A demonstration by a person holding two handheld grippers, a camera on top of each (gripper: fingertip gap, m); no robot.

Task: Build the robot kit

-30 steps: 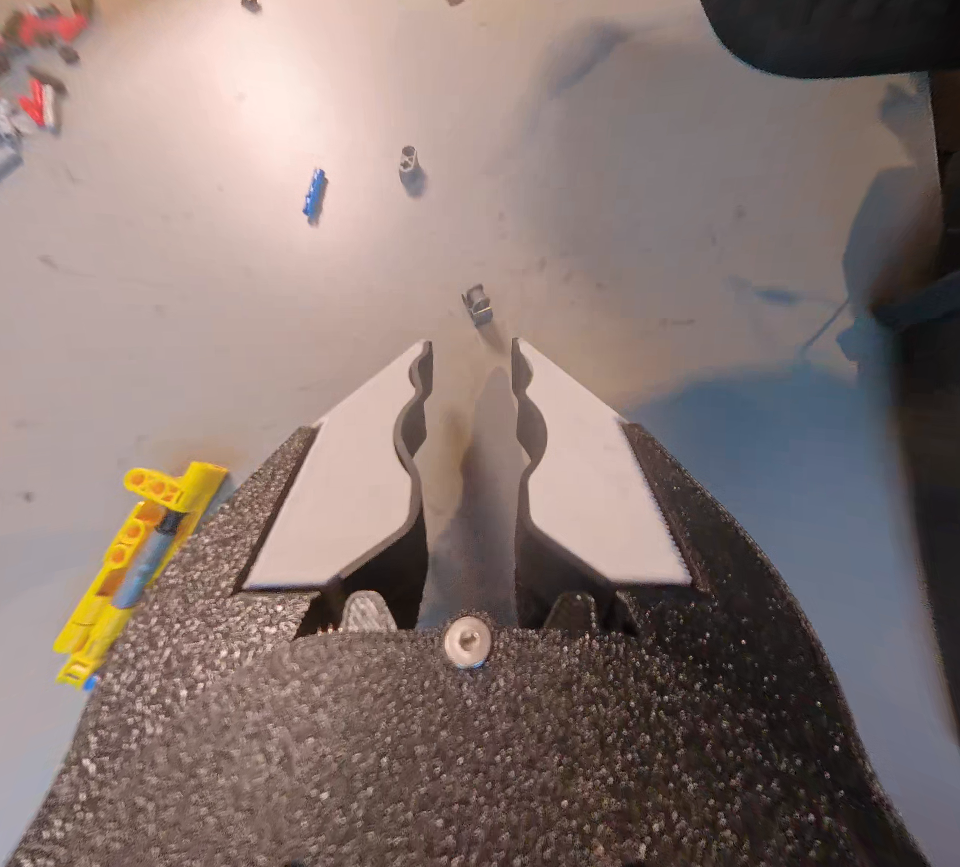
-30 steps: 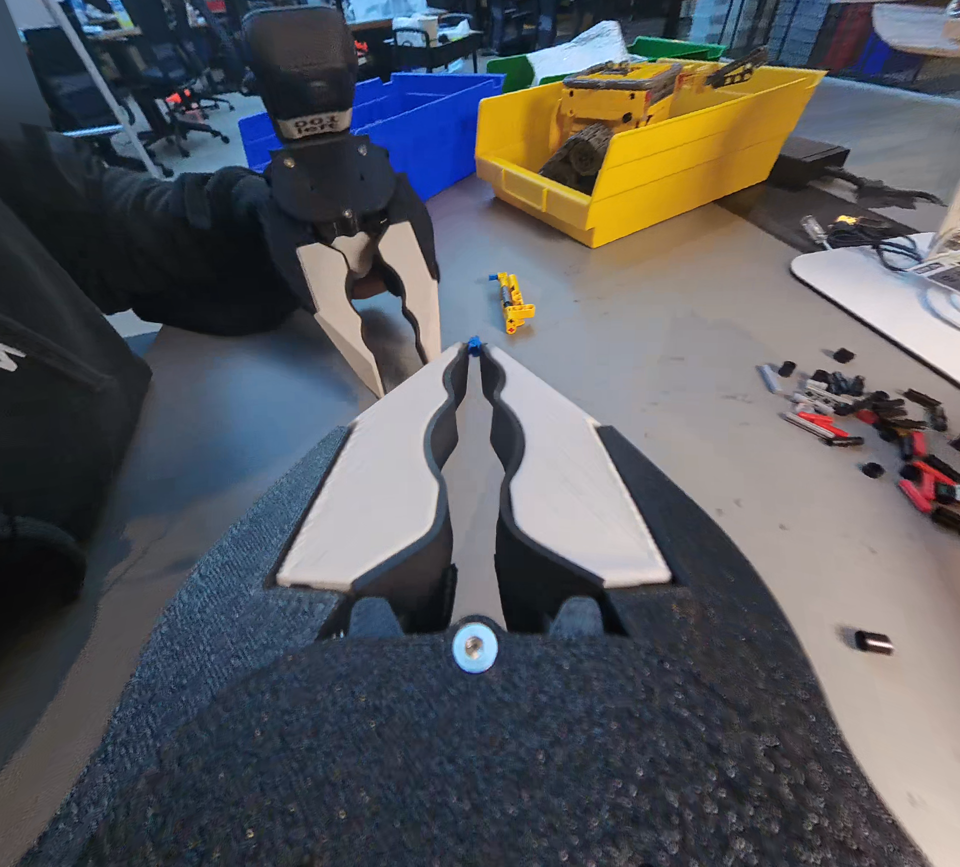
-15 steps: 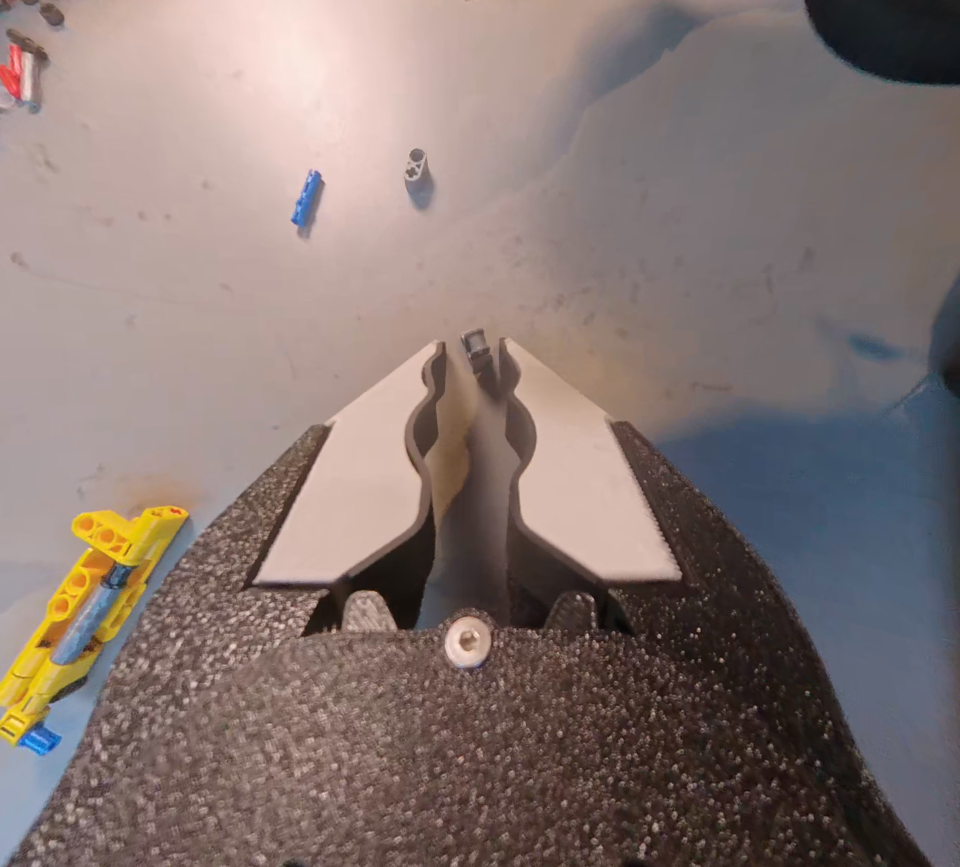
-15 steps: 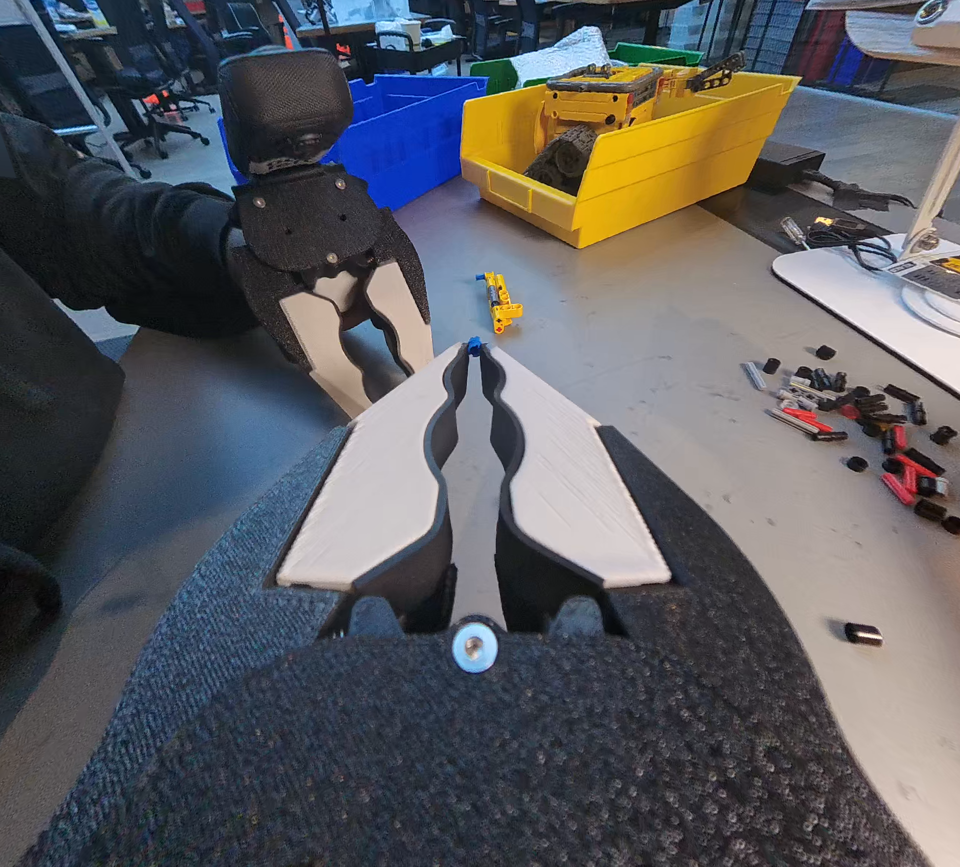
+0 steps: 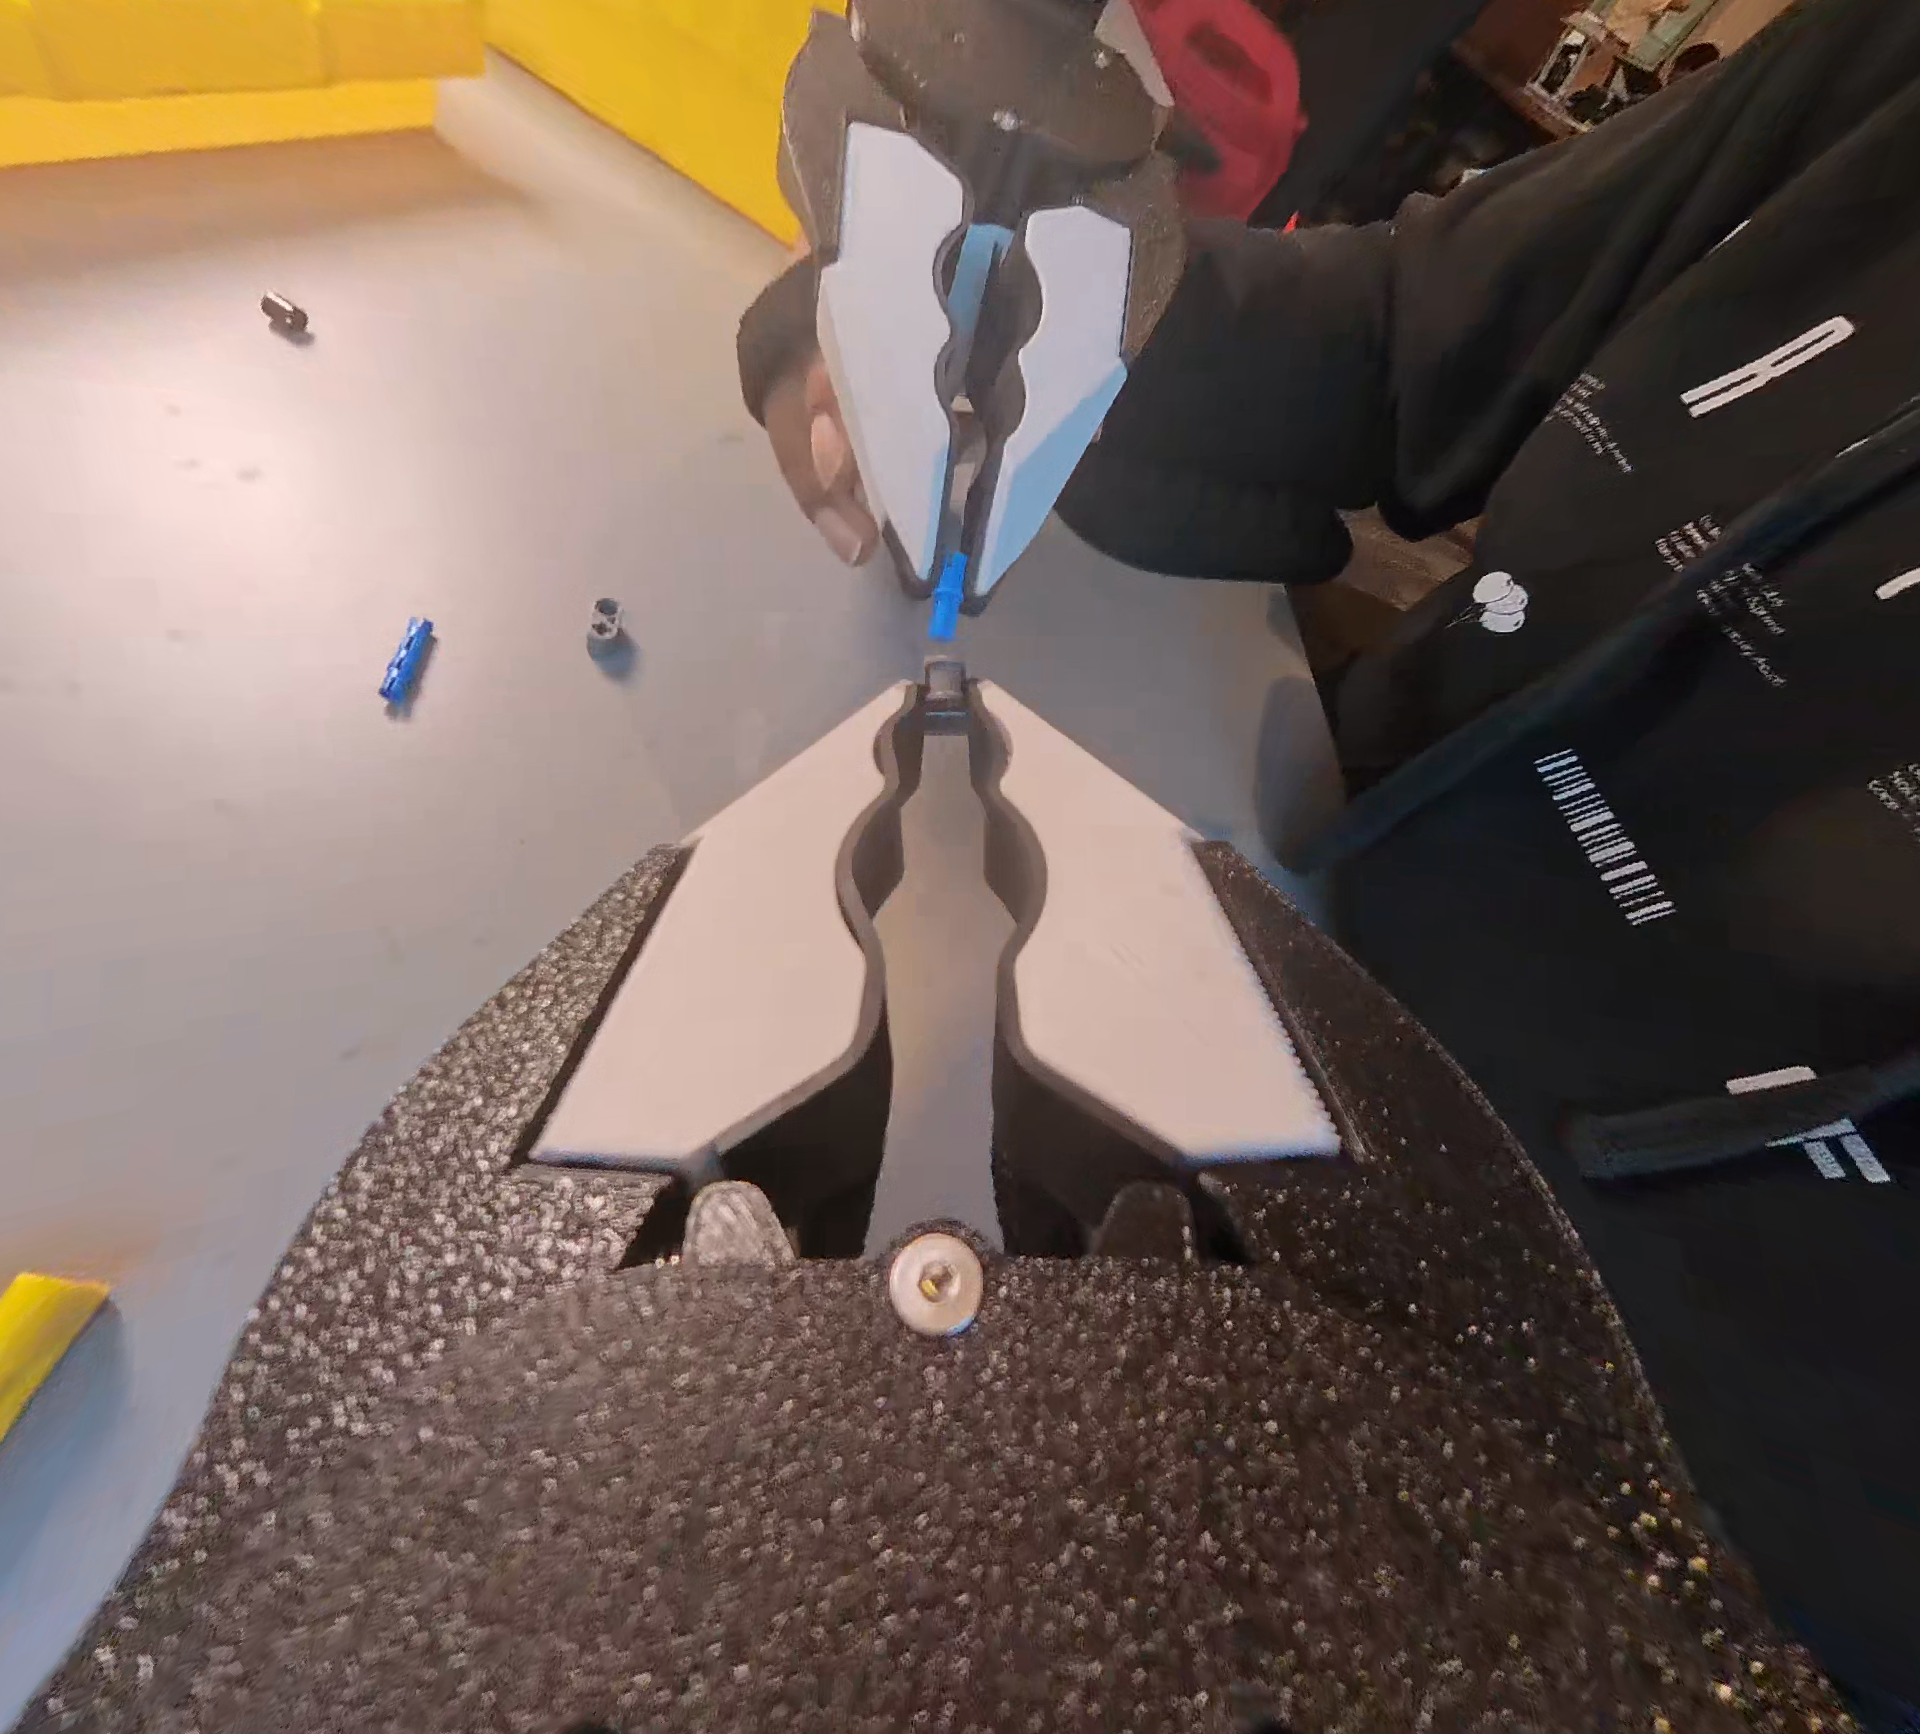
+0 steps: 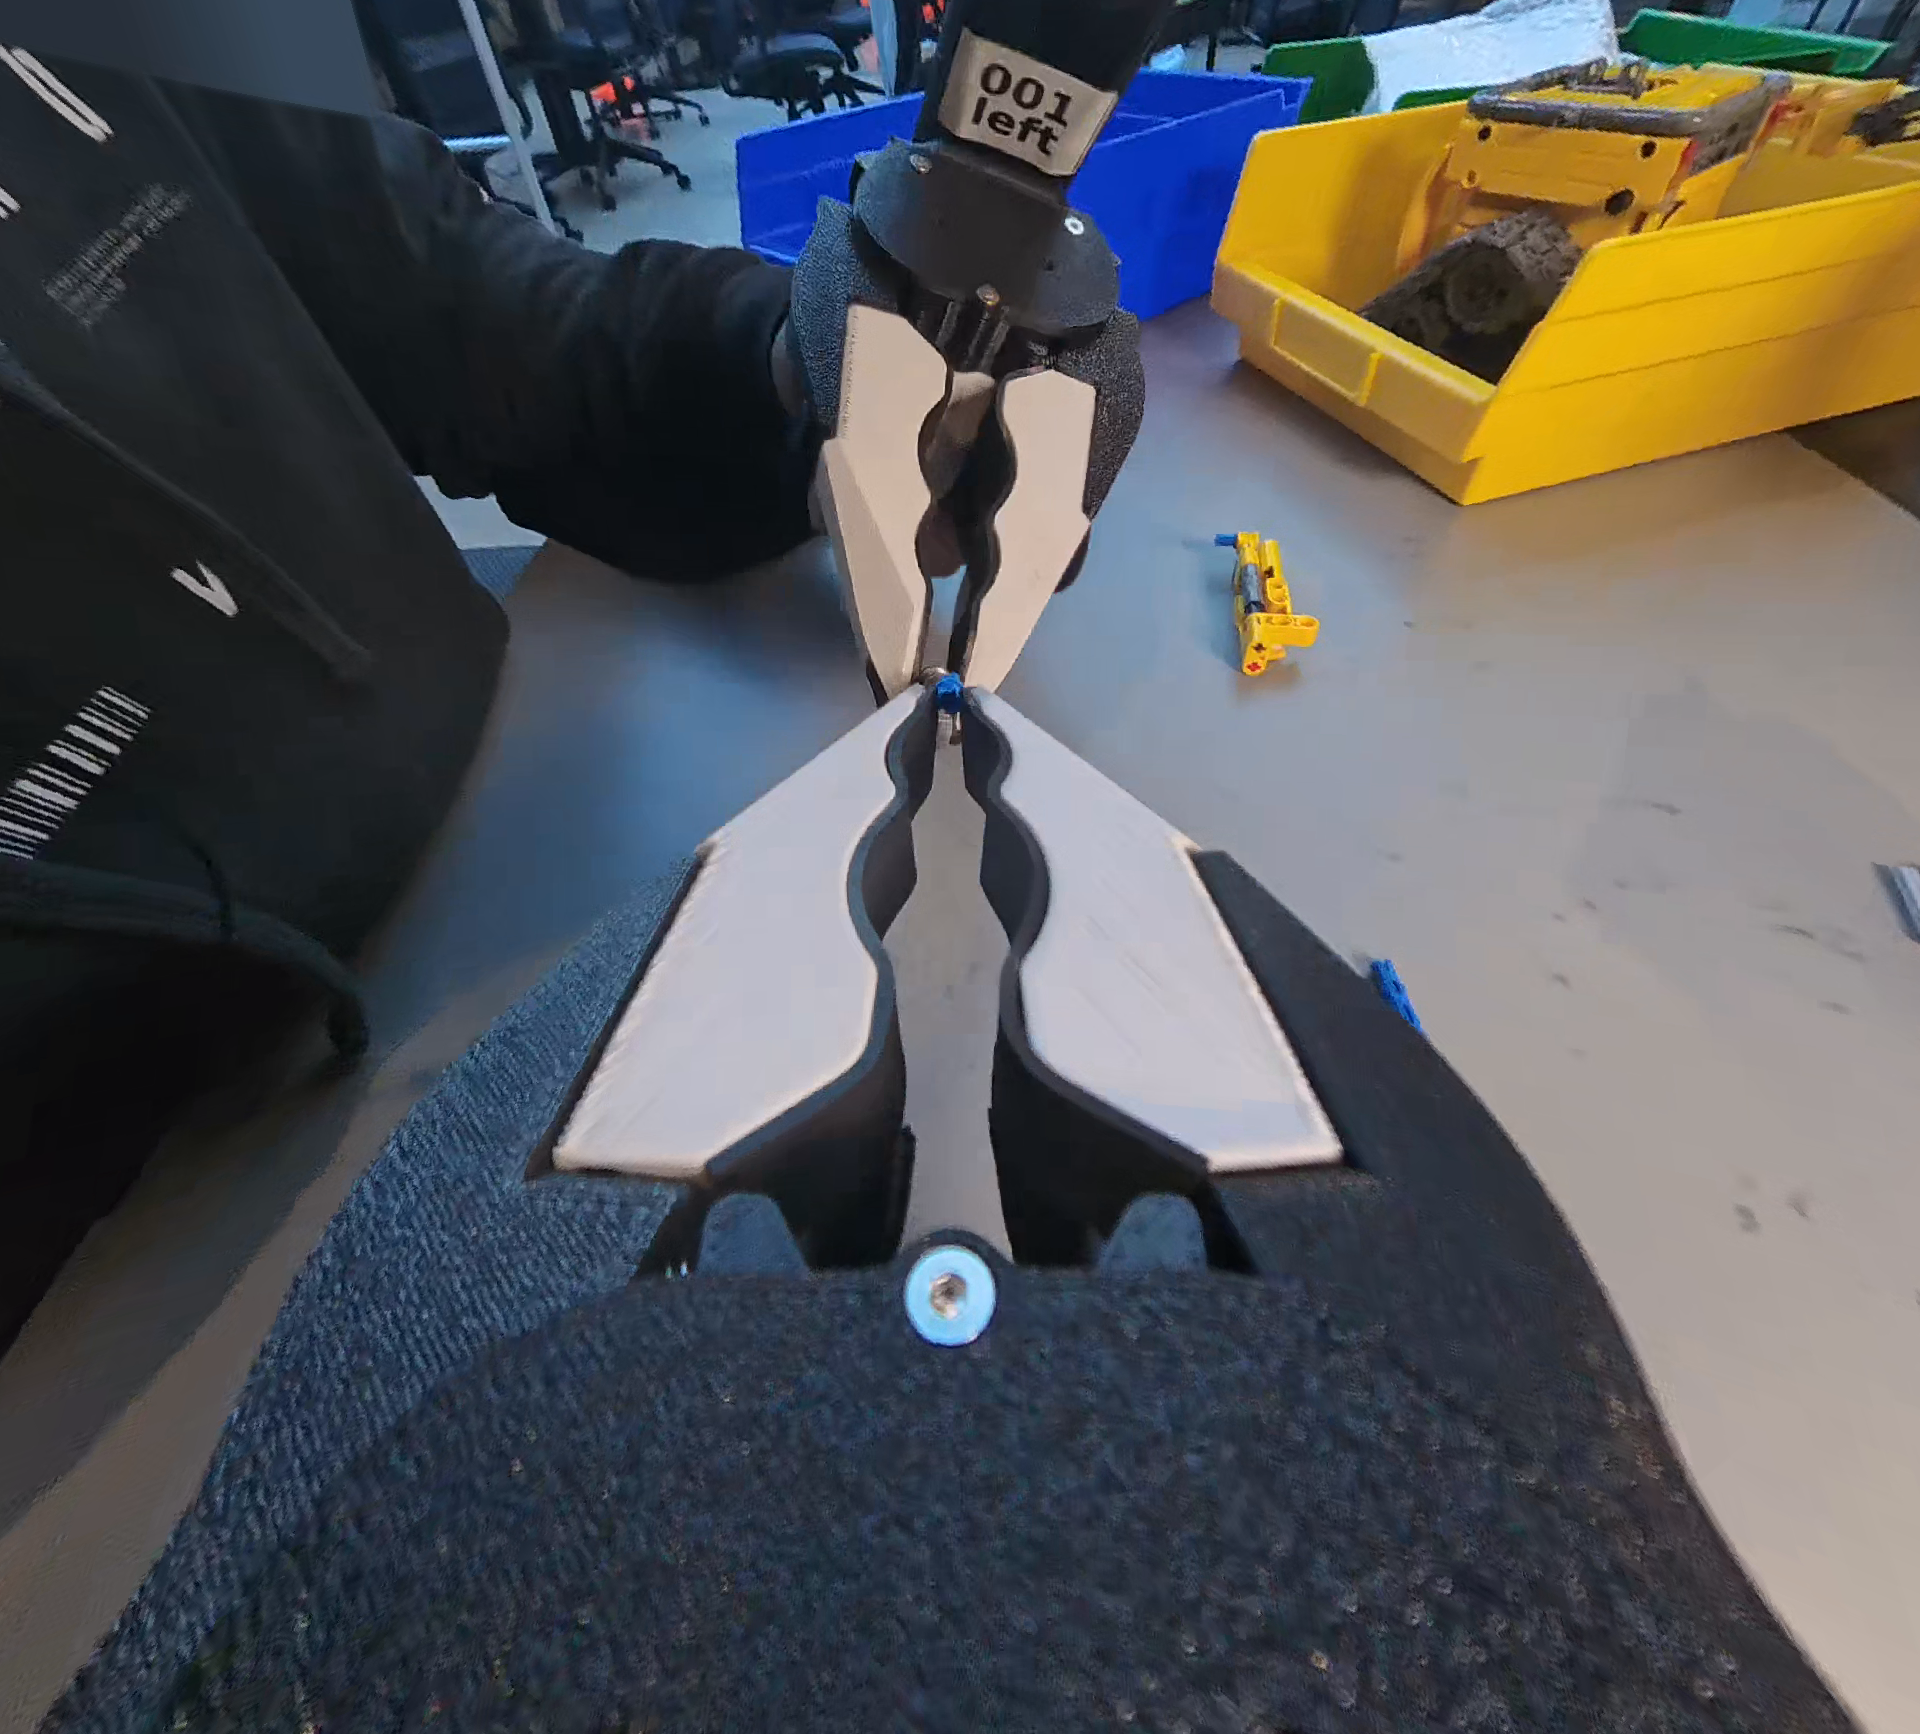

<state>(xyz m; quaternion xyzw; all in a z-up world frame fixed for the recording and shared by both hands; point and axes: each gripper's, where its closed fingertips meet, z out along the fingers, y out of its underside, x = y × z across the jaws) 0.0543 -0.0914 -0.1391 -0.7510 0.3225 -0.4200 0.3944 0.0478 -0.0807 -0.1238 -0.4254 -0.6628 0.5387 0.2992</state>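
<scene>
My left gripper (image 5: 943, 697) is shut on a small dark grey connector piece (image 5: 943, 685) at its fingertips and holds it above the grey table (image 5: 312, 749). My right gripper (image 6: 943, 705) is shut on a small blue pin (image 6: 947, 697). The two grippers face each other tip to tip. In the left wrist view the right gripper (image 5: 948, 578) points down with the blue pin (image 5: 945, 598) just short of the grey piece. In the right wrist view the left gripper (image 6: 940, 671) sits right behind the pin.
On the table lie a loose blue pin (image 5: 407, 658), a grey connector (image 5: 608, 619), a black piece (image 5: 283, 311) and a yellow assembly (image 6: 1265, 604). Yellow bins (image 6: 1558, 354) and a blue bin (image 6: 1174, 167) stand at the back. A person's black sleeves flank the grippers. My two grippers' fingertips are within a few centimetres of each other.
My left gripper closed on the dark grey piece on the table, lifted it and turned up to face the right gripper. The right gripper kept hold of the blue pin and came close.
</scene>
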